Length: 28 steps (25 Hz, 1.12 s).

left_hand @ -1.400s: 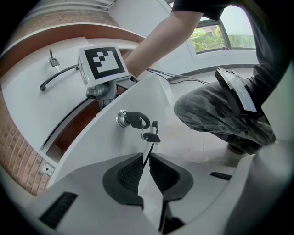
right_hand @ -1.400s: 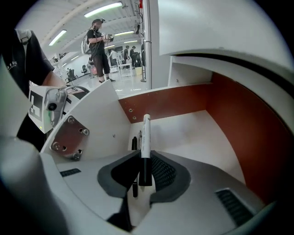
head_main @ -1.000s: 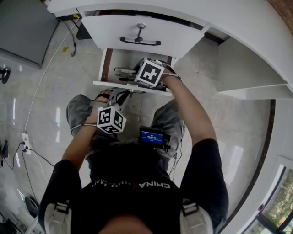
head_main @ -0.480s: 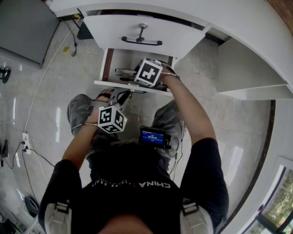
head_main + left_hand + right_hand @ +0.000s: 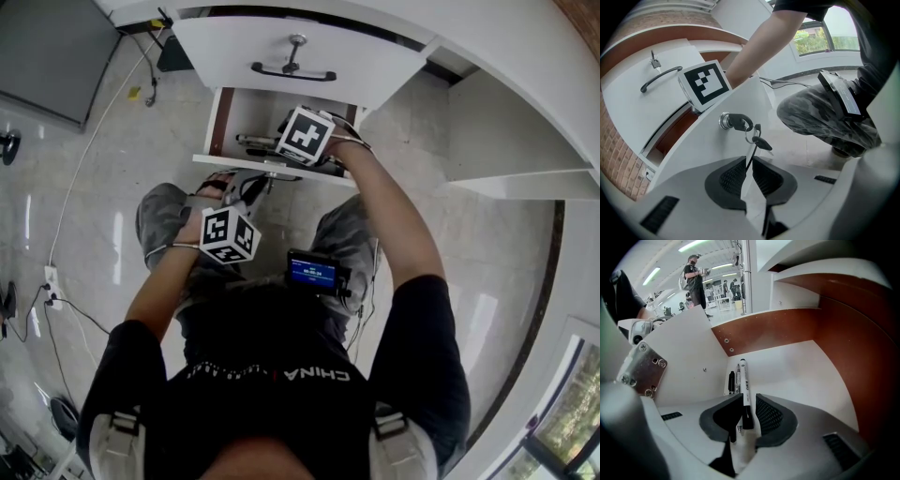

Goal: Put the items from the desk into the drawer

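**Entry: marker into drawer, release stage.**

- Marker: white barrel, black cap. It lies on the floor of the drawer at centre frame, alongside darker pens.
- Right gripper: jaws parted around the cap with a gap showing at one side, so we read the marker as let go.
- Left gripper: jaws drawn almost together just below the keys hanging from the lock. A thin dark strand runs between them (pinched or not, we cannot tell).
- Handling advice: we keep the right jaws apart and back out along their own line, lifting clear before any sideways move, so the cap is not dragged and the pens are not scattered.
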Tool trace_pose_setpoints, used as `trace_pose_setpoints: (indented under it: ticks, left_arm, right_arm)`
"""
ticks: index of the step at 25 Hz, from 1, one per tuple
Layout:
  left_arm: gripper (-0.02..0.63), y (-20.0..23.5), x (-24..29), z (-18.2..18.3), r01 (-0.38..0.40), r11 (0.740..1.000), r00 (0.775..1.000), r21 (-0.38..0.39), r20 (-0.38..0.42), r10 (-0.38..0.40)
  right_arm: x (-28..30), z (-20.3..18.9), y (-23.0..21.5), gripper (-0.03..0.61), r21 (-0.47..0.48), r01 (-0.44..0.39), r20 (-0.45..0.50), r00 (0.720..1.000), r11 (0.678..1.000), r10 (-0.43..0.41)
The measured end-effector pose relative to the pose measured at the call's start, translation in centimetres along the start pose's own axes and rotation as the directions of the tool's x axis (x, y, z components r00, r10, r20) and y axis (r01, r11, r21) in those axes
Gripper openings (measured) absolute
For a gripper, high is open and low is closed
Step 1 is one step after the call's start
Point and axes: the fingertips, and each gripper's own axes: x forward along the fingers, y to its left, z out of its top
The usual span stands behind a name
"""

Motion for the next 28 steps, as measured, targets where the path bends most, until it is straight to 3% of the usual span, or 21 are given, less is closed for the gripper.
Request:
trace_pose_setpoints:
  ticks: [9, 15, 21, 28]
  left_arm:
    - [0.044, 0.0, 0.0, 0.1, 0.001, 1.000, 1.000, 0.002, 0.001, -0.001]
    - [0.044, -0.1, -0.1, 0.0, 0.007, 1.000, 1.000, 0.009, -0.007, -0.007]
    - [0.043, -0.2, -0.2, 0.1, 0.017, 1.000, 1.000, 0.024, -0.018, -0.017]
    - [0.044, 0.5, -0.7, 0.5, 0.044, 0.999, 0.999, -0.003, -0.015, -0.044]
  right_arm:
    - [-3.4, 1.4, 0.2, 0.071, 0.012, 0.039, 0.126, 0.991, 0.999, -0.040]
    - [-9.2, 3.2, 1.6, 0.035, 0.017, 0.080, 0.287, 0.955, 0.997, -0.081]
    - [-14.9, 4.7, 3.1, 0.028, 0.045, 0.141, 0.455, 0.879, 0.989, -0.145]
    - [-20.1, 4.8, 4.3, 0.025, 0.205, 0.155, 0.600, 0.760, 0.966, -0.249]
